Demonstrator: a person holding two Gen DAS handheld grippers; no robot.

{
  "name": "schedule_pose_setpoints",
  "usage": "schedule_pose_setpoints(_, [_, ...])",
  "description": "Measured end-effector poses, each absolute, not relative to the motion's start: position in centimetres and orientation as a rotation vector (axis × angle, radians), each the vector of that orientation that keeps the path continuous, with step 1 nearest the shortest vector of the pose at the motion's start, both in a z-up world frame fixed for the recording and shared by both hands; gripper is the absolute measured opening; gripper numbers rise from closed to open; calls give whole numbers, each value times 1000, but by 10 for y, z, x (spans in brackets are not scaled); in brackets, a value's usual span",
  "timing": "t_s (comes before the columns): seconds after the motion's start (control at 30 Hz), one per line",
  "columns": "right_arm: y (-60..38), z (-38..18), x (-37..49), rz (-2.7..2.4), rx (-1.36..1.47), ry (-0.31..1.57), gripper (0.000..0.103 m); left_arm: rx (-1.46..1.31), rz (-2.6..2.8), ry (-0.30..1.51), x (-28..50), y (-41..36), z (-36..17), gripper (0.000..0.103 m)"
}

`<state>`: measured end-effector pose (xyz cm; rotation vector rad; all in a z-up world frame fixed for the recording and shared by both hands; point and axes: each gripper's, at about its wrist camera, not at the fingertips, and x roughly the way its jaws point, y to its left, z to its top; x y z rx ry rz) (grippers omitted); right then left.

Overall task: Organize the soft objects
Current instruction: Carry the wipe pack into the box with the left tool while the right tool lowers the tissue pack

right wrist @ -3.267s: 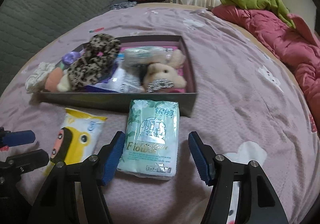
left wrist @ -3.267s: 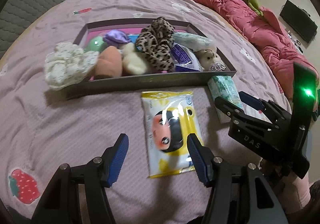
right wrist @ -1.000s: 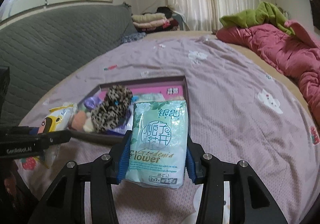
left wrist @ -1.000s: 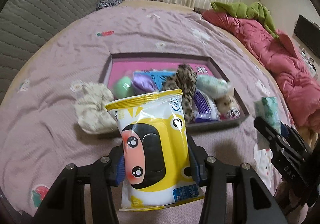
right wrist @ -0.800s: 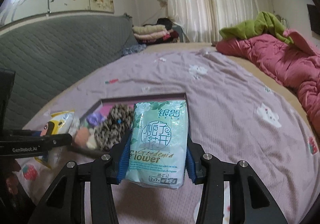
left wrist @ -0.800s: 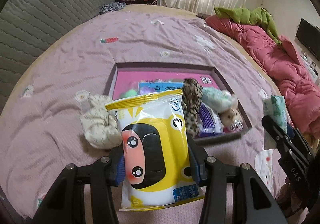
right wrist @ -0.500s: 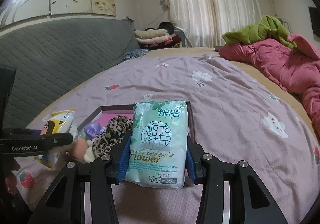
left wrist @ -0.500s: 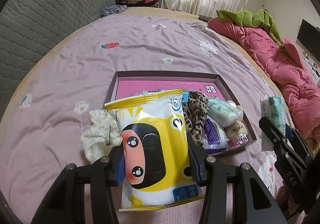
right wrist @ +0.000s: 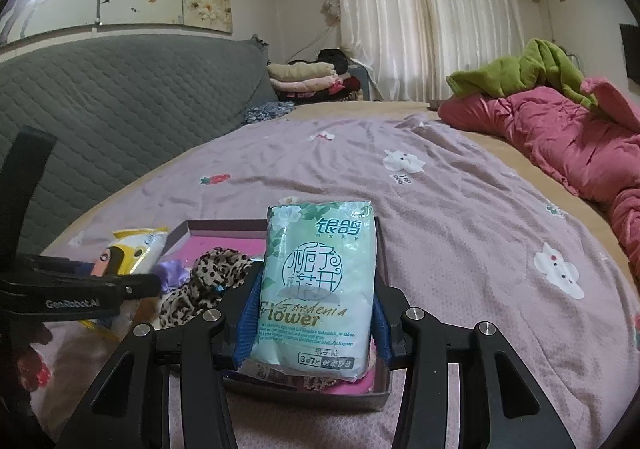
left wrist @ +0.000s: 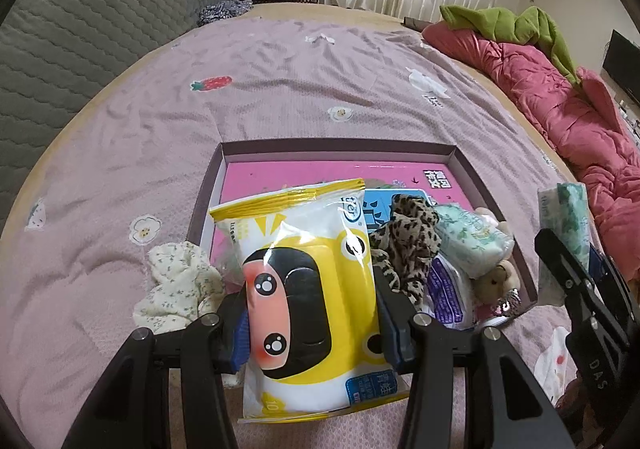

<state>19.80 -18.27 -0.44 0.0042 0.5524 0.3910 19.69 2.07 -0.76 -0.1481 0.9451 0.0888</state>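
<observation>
Both tongs clamp crinkly plastic packs: left tongs (left wrist: 312, 323) yellow wipes (left wrist: 308, 289), right tongs (right wrist: 314, 323) green tissues (right wrist: 318, 289).

Yellow wipes pack (left wrist: 308, 285), green tissue pack (right wrist: 318, 289) upright, prob. above box (left wrist: 340, 147).

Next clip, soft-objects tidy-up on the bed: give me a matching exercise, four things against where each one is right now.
Things:
1. yellow wipes pack
2. green tissue pack
3. leopard-print scrunchie
4. floral cream scrunchie

Places:
a. on the bedspread, outside the box's left wall
b. clamped in the right gripper
c. lying inside the box
d. clamped in the left gripper

Pairs: 1-d, 2-b, 3-c, 4-a
</observation>
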Motion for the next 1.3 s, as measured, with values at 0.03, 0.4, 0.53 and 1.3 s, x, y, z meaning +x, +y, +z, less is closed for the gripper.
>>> schedule_pose_setpoints(0.03, [-182,-5,199,389,1,552,48,-147,91,946,198,21,-10,50])
schedule_pose_setpoints(0.4, [-181,-16,210,388,4,556,48,-146,102,979,202,19,-29,51])
schedule_pose_setpoints(0.53, [-180,-20,214,399,10,571,49,-148,106,981,204,19,-30,51])
schedule_pose_setpoints(1.3, [-175,-37,206,399,-30,599,71,-162,124,956,196,24,-29,58])
